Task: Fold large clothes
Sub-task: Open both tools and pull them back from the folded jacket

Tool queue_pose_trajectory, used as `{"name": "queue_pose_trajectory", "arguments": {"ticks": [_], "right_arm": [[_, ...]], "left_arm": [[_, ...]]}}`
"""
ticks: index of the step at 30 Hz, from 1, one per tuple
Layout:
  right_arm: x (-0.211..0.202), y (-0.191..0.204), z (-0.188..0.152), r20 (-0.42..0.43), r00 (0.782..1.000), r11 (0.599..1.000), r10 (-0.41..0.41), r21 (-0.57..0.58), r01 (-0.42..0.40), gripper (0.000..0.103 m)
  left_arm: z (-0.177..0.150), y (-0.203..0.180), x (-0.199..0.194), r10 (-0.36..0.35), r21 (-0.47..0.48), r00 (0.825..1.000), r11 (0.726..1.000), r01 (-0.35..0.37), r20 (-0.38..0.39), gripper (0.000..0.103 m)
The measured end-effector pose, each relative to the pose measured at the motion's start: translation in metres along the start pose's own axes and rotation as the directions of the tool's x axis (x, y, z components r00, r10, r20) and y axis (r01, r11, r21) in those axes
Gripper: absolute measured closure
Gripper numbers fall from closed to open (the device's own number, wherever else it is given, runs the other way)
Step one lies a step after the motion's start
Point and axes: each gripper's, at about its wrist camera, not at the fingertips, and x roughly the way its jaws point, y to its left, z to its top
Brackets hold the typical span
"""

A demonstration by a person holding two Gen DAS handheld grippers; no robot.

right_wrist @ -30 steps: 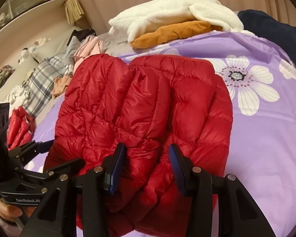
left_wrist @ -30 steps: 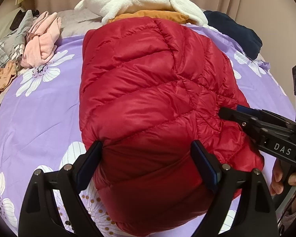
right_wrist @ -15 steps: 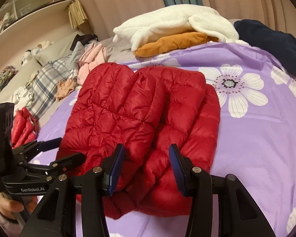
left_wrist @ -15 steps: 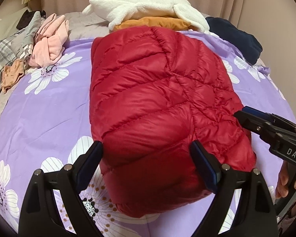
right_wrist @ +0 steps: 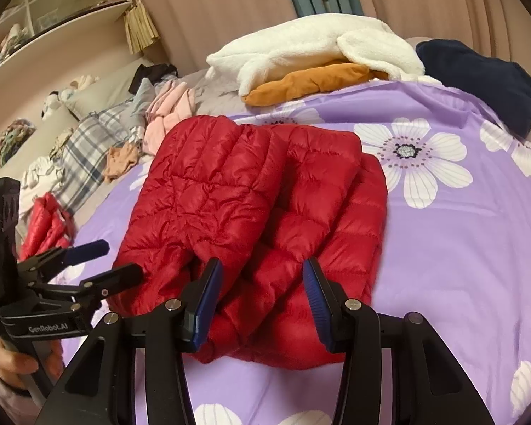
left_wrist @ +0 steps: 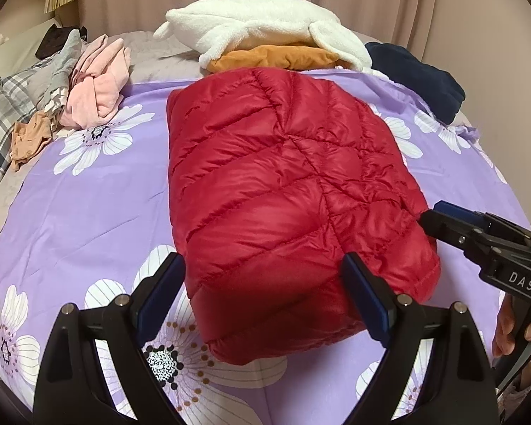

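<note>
Item: red down jacket [left_wrist: 286,191], folded into a compact bundle mid-sheet on the purple floral bedspread [left_wrist: 99,209], near the white fleece pile [left_wrist: 265,32] (likely finished); left gripper [left_wrist: 262,294] and right gripper [right_wrist: 262,301] both hover over its near edge, jaws apart, empty.

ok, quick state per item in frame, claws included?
red puffer jacket: folded into a compact bundle, flat on the bedspread, not gripped
left claw: open wide, nothing held
right claw: part open, nothing held
white fleece: piled on the orange garment
pink garment: crumpled, unfolded
navy garment: heaped at the bed edge
</note>
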Motion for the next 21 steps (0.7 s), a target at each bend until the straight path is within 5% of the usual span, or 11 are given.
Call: {"name": "queue_pose_trajectory", "arguments": {"ticks": [10, 21], "right_arm": [[-0.012, -0.001, -0.002, 0.014, 1.0, 1.0, -0.01, 0.016, 0.01, 0.05], [-0.038, 0.006, -0.004, 0.022, 0.998, 0.997, -0.066, 0.026, 0.066, 0.028]], "left_arm": [[-0.001, 0.001, -0.017, 0.007, -0.006, 1.0, 1.0, -0.007, 0.029, 0.012], [-0.004, -0.009, -0.048, 0.034, 0.017, 0.997, 0.999, -0.035, 0.076, 0.005]]}}
